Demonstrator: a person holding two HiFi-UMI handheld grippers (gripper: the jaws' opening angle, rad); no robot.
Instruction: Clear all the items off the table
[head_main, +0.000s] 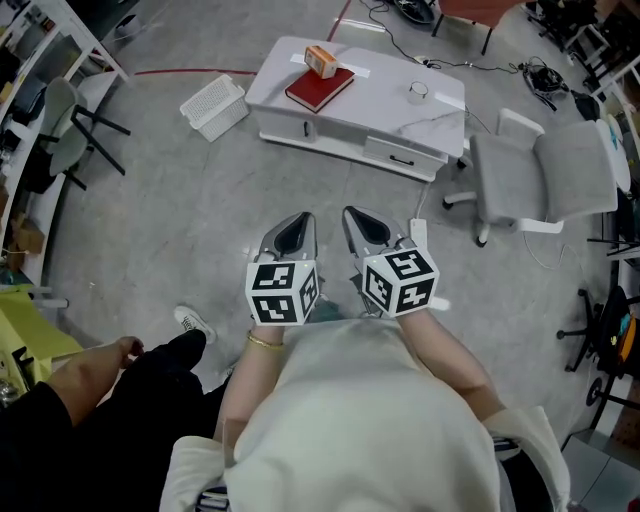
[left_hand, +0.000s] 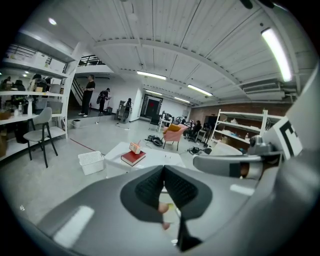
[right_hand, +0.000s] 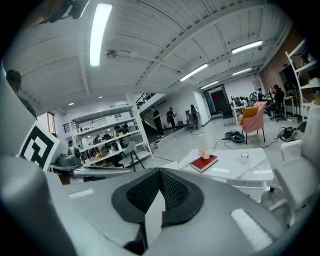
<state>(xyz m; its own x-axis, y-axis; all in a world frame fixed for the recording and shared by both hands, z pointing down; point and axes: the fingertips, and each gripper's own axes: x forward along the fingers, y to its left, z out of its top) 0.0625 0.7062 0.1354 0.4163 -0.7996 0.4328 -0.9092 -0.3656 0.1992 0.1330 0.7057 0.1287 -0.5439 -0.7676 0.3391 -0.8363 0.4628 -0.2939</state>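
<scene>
Grey left gripper (head_main: 292, 234) and right gripper (head_main: 366, 229) are both pressed together, empty; white table (head_main: 400, 112) sits at twelve o'clock.

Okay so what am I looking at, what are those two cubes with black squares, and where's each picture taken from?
No robot: a person holds a tool in each hand; the marker cubes are part of them. The top-down picture comes from a camera on the person's head; the other two ride on the tools, looking along each claw. The left claw and right claw are both shut and empty. Ahead is a white table with a red book, a small orange box on it, and a clear glass.
</scene>
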